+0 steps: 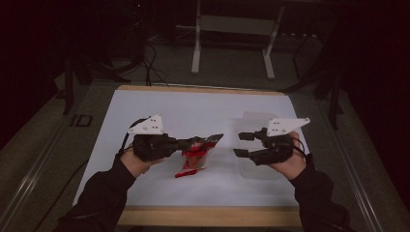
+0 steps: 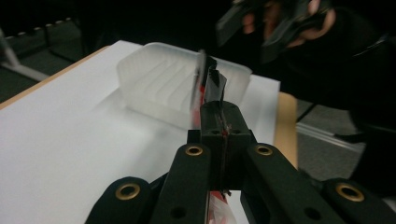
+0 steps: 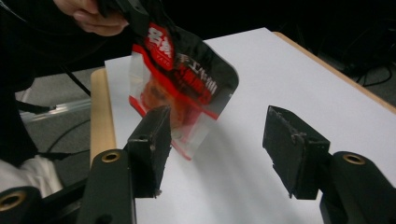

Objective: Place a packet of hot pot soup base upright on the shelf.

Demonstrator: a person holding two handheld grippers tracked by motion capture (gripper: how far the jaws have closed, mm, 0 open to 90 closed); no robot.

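We see one clear plastic tray (image 2: 159, 84), nothing visible inside; one red snack pouch (image 3: 184, 84) clamped in left gripper (image 1: 186, 144); right gripper (image 1: 244, 144) jaws apart, holding nothing.

Looks like a lab or test room: dim, dark walls, a white-topped table (image 1: 159, 104) w/ wood edge mid-frame, a white metal stand (image 1: 232, 43) at top centre, loose cables (image 1: 152, 63) on grey floor, upper left.
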